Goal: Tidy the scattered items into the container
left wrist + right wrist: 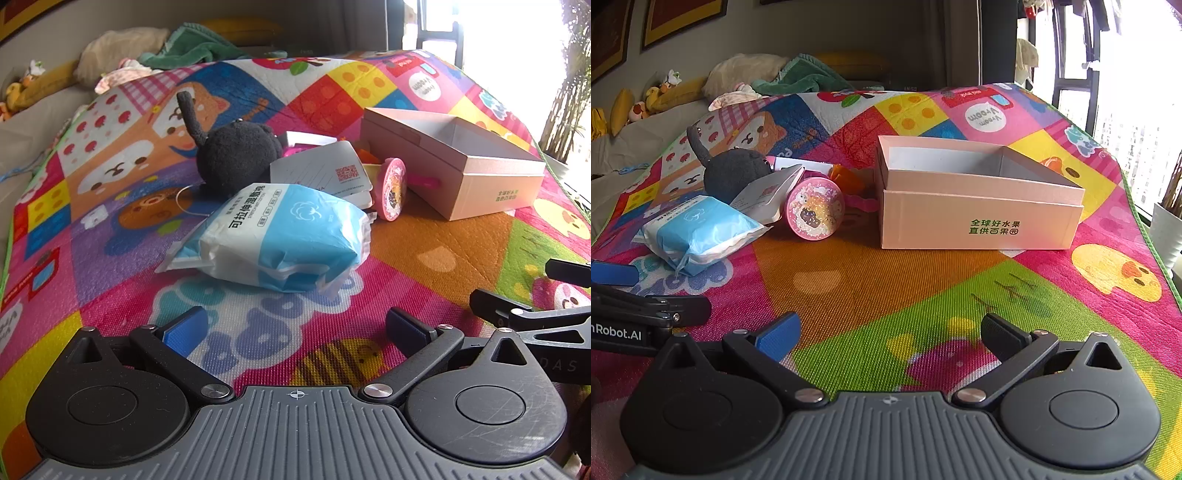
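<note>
An open pink cardboard box stands on the colourful play mat. Left of it lies a heap: a blue and white wipes pack, a black plush toy, a white card packet, a round pink glitter toy and something orange behind it. My left gripper hangs open just short of the wipes pack, nothing between its fingers. My right gripper is open over bare mat in front of the box.
The play mat covers a raised surface. Cushions, a green cloth and soft toys sit on the sofa behind. A window and a white pot are at the right. The other gripper shows at each view's edge.
</note>
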`<state>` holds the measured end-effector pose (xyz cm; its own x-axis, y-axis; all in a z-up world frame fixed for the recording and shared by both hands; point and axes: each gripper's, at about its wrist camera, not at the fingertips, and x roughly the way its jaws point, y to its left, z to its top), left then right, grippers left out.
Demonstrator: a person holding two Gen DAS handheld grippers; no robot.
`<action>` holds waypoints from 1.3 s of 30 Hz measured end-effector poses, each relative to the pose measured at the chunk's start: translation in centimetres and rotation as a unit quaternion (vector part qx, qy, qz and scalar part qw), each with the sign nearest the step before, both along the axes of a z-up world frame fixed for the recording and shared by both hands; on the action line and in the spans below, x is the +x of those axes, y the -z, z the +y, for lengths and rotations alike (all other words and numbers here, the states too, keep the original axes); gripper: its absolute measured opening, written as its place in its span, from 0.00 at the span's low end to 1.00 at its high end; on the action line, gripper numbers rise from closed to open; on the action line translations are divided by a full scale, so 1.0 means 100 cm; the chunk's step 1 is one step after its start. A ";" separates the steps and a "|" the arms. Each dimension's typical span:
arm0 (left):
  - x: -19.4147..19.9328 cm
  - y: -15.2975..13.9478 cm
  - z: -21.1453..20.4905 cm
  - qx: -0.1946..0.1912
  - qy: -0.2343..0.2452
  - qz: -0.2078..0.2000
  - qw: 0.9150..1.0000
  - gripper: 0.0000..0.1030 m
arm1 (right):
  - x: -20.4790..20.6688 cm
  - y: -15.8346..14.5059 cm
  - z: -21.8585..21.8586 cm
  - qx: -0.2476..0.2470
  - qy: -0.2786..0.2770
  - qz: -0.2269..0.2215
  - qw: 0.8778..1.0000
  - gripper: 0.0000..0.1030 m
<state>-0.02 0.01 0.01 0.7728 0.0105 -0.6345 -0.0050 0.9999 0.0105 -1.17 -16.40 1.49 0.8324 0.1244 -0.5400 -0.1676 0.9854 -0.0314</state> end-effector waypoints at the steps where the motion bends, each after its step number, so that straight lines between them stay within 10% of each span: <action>1: 0.000 0.000 0.000 0.000 0.000 0.000 1.000 1.00 | 0.000 0.000 0.000 0.000 0.000 0.000 1.000 1.00; 29: -0.001 -0.007 0.013 -0.054 0.041 0.001 0.998 1.00 | 0.014 -0.006 -0.011 0.004 -0.041 0.065 0.997 1.00; 39: -0.007 -0.015 0.008 0.017 0.041 -0.010 0.999 1.00 | 0.010 -0.005 -0.015 0.010 -0.051 0.062 0.997 1.00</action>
